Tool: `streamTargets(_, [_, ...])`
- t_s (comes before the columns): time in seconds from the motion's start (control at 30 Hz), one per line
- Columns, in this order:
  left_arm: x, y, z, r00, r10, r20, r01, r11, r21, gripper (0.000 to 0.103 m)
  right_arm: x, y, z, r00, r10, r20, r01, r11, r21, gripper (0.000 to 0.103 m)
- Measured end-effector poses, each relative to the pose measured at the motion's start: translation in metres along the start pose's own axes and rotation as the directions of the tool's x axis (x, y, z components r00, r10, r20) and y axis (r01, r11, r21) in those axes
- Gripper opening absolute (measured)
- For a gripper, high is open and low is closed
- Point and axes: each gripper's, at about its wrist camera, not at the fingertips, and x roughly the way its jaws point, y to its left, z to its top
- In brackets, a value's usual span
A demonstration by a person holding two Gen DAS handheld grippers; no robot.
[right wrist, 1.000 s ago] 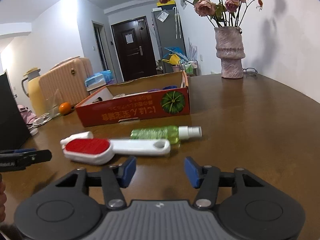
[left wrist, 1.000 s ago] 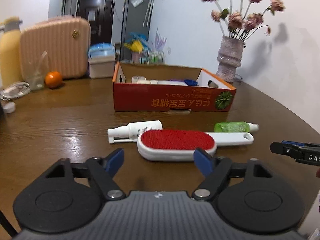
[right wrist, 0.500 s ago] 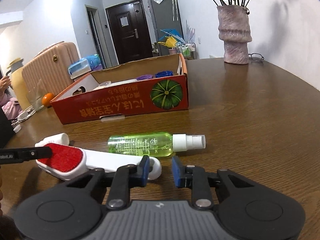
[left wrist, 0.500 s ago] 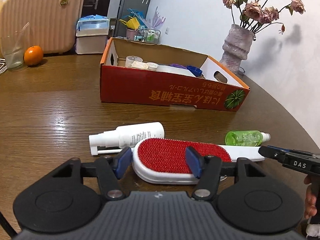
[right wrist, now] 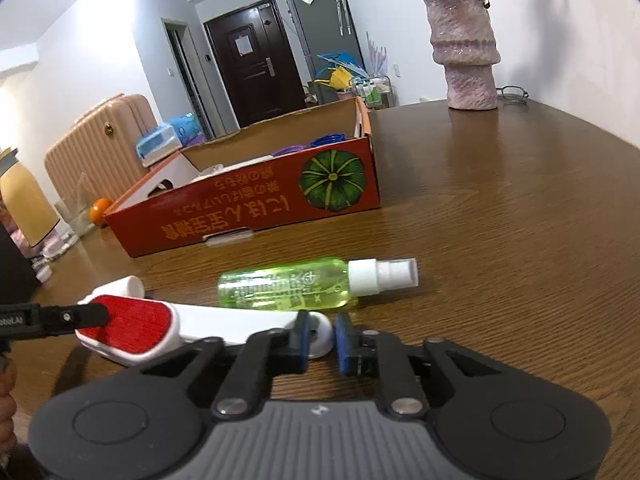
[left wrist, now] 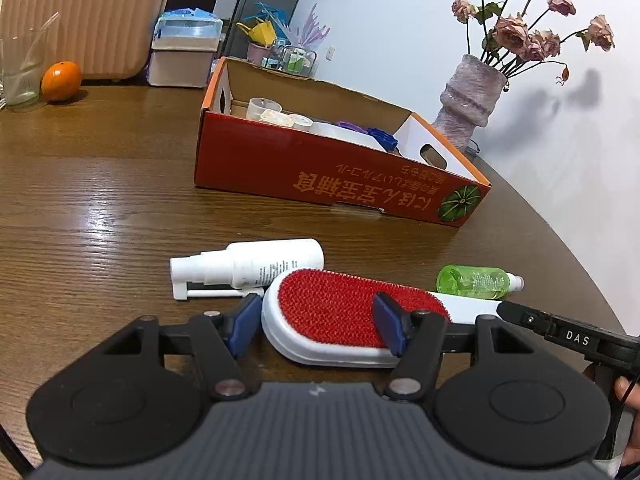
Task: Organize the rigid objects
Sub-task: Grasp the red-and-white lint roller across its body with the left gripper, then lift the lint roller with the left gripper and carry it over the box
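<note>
**Both tongs close on the lint brush**

Left tongs (left wrist: 316,330) reach forward and downward over the wooden surface (left wrist: 100,208), their blue pads set on either side of the red bristle head of the lint brush (left wrist: 340,312); the jaws stand about half open and appear to press the white body at its two edges. Right tongs (right wrist: 322,340) come in from the other end, tilted down likewise, and their jaws have just been closing: they now pinch the rounded tip of the brush's white handle between narrow blue pads. A person's fingers (left wrist: 626,390) show at the edge of the left view, behind the right tongs' black body.

The brush lies flat on the surface, between a white spray bottle (left wrist: 248,266) touching its head end and a green spray bottle (right wrist: 288,284) just beside its handle. Both bottles lie on their sides.

Behind them sits an open red cardboard box (left wrist: 328,178) with a pumpkin print. It holds a clear cup, some white lidded pieces, and purple and blue items that are too hidden to name.
</note>
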Motion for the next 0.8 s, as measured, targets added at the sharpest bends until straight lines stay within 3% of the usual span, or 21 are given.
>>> streamTargets(0.2, [-0.011, -0.003, -0.009, 1.0, -0.005, 0.0, 0.005, 1.0, -0.019, 0.059, -0.009, 0.002, -0.004, 1.0, -0.012, 0.012, 0.011, 1.0, 0.014, 0.014])
streamTargets(0.33, [-0.037, -0.013, -0.025, 0.997, -0.007, 0.083, 0.007, 1.0, 0.003, 0.059, -0.033, 0.009, -0.011, 0.998, -0.026, 0.065, 0.026, 1.0, 0.002, 0.014])
streamTargets(0.53, [-0.09, -0.037, -0.044, 0.975, -0.011, 0.223, -0.005, 0.998, 0.068, 0.059, -0.081, 0.027, -0.019, 0.984, -0.028, 0.179, 0.038, 0.998, -0.05, 0.014])
streamTargets(0.8, [-0.156, -0.063, -0.066, 0.936, -0.039, 0.351, -0.012, 0.99, 0.142, 0.059, -0.151, 0.047, -0.033, 0.949, -0.012, 0.314, 0.04, 0.996, -0.084, 0.014])
